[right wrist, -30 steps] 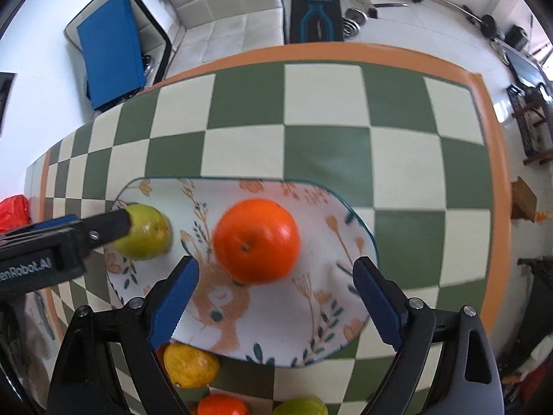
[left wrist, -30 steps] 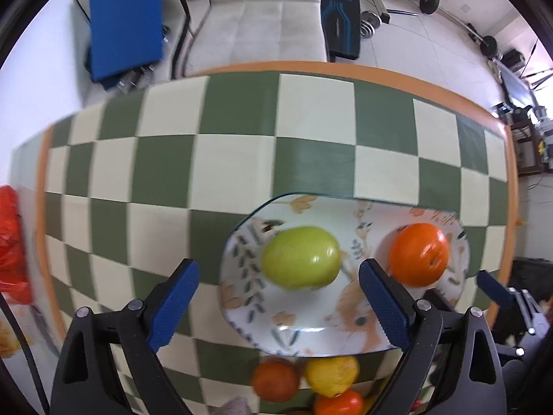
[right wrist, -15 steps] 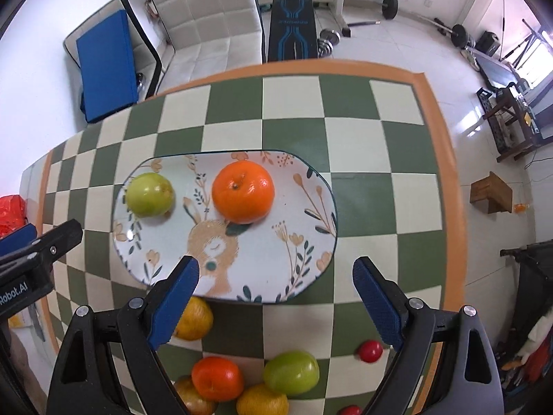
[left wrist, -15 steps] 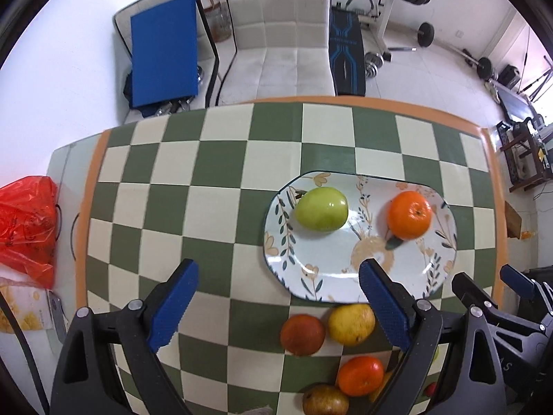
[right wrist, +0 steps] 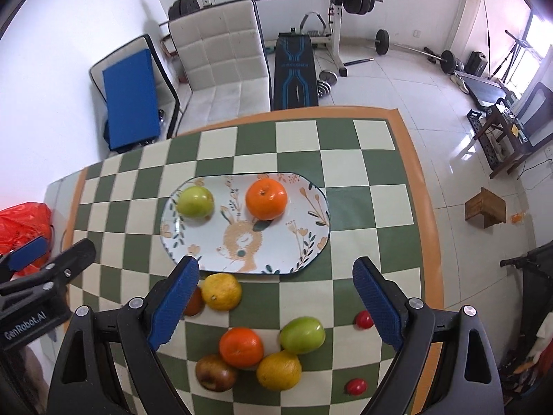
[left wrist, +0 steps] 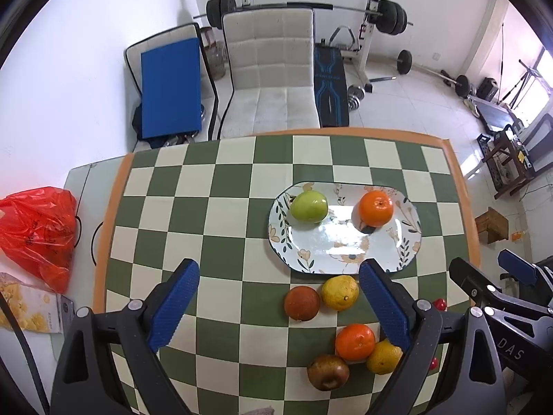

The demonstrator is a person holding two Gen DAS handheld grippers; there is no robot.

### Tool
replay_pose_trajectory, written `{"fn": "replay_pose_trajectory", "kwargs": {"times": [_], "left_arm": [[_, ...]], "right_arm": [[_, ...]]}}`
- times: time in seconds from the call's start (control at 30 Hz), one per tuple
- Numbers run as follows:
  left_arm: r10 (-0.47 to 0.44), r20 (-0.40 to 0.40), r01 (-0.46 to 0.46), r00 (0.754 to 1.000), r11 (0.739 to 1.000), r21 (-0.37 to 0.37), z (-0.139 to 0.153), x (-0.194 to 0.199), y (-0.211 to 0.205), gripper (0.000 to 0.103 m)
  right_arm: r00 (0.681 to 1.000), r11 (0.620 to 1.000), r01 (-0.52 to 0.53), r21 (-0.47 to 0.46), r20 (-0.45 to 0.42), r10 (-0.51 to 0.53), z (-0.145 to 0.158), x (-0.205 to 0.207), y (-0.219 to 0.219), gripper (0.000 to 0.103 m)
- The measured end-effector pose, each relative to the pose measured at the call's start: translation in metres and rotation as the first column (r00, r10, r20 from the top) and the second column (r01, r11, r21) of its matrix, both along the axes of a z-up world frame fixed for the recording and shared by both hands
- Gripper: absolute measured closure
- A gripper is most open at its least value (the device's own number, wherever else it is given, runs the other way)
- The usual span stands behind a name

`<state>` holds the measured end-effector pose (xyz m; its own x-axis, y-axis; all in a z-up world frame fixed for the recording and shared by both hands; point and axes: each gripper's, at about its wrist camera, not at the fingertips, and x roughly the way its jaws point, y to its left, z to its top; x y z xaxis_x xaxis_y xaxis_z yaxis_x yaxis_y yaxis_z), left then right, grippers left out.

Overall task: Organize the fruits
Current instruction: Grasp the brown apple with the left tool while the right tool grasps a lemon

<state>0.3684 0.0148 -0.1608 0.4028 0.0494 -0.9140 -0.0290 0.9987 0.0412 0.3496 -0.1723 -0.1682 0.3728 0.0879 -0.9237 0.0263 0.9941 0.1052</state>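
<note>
A floral oval plate [left wrist: 345, 257] [right wrist: 276, 259] on the checkered table holds a green apple [left wrist: 308, 206] [right wrist: 195, 201] and an orange [left wrist: 376, 208] [right wrist: 266, 199]. Loose fruit lies in front of it: a lemon [right wrist: 221, 291], an orange [right wrist: 241, 347], a green apple [right wrist: 302, 334], a brown-red apple [right wrist: 215, 372], a yellow citrus [right wrist: 278, 370] and small red fruits [right wrist: 363, 319]. My left gripper [left wrist: 278, 306] is open and empty, high above the table left of the plate. My right gripper [right wrist: 274, 304] is open and empty, above the loose fruit.
A red plastic bag [left wrist: 38, 233] and a snack packet [left wrist: 26, 307] lie off the table's left edge. A white chair [left wrist: 271, 79], a blue board [left wrist: 171, 88] and a weight bench [left wrist: 328, 86] stand beyond the far edge. A wooden stool [right wrist: 485, 207] stands on the floor at right.
Both grippers have risen and pulled back from the plate, leaving the green apple and the orange on it. The loose fruit in front of the plate has come into view.
</note>
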Motion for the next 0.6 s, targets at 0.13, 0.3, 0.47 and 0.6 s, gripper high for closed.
{"fn": "replay_pose_trajectory", "kwargs": {"times": [0.13,0.3,0.47,0.6], "left_arm": [[-0.002,0.01,0.003,1.0,1.0,-0.011,0.005,-0.01,0.0,0.009],[-0.011,-0.023,0.011,1.0,1.0,-0.008,-0.009,-0.017,-0.002,0.004],[-0.004,-0.122,0.007,0.993,1.0,0.026,-0.054,-0.028,-0.004,0.002],[-0.01,-0.249,0.021,0.969,0.999,0.041,-0.104,-0.039,-0.008,0.002]], "right_arm": [[1.0,1.0,0.0,0.013,0.025,-0.001,0.016,-0.015,0.003,0.01],[1.0,0.998,0.009,0.055,0.006,-0.01,0.014,-0.032,-0.001,0.01],[0.993,0.996,0.033,0.085,-0.119,-0.023,-0.036,-0.052,-0.011,0.01],[0.967,0.994,0.05,0.098,-0.253,-0.024,-0.097,-0.071,-0.02,0.01]]}}
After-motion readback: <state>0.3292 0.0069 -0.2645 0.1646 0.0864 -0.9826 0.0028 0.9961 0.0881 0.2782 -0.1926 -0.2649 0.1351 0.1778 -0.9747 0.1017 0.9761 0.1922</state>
